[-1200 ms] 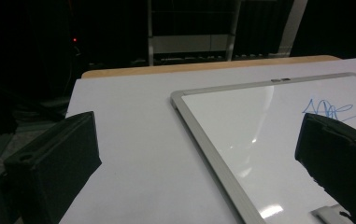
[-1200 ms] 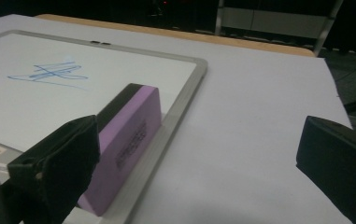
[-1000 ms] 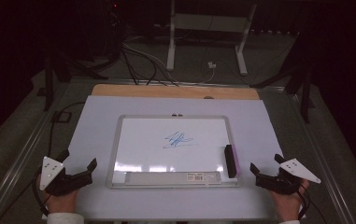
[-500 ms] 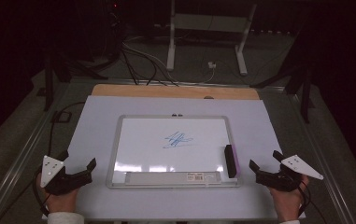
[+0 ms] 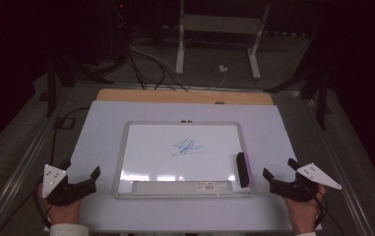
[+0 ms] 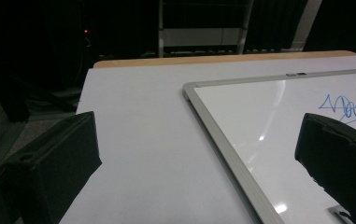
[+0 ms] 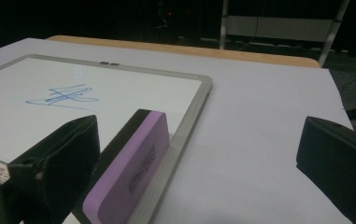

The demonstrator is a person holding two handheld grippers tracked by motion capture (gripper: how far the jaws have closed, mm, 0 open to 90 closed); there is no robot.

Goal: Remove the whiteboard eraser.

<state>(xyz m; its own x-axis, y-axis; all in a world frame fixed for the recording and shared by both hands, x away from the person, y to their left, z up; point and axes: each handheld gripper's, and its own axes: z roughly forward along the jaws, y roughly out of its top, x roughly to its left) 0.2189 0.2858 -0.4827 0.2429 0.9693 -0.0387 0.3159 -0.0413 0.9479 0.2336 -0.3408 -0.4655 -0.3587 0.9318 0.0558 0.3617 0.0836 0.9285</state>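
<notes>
- Right tongs (image 5: 279, 179): jaws apart, empty, just right of the purple eraser (image 5: 243, 169) lying on the whiteboard (image 5: 126, 147) at its right edge.
- Left tongs (image 5: 79, 181): jaws apart, resting on the surface (image 5: 101, 118).
- Step, as judged: approach; next, straddle and clamp the eraser to wipe the blue scribble (image 5: 187, 147).

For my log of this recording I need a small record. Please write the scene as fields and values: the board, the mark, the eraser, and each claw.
surface: white sheet on a wooden table
whiteboard: lies flat at the centre of the sheet, grey frame
mark: blue scribble near the board's middle
eraser: purple and black, on the board's right edge
left claw: open, holds nothing, left of the board
right claw: open, holds nothing, right of the eraser, apart from it
</notes>
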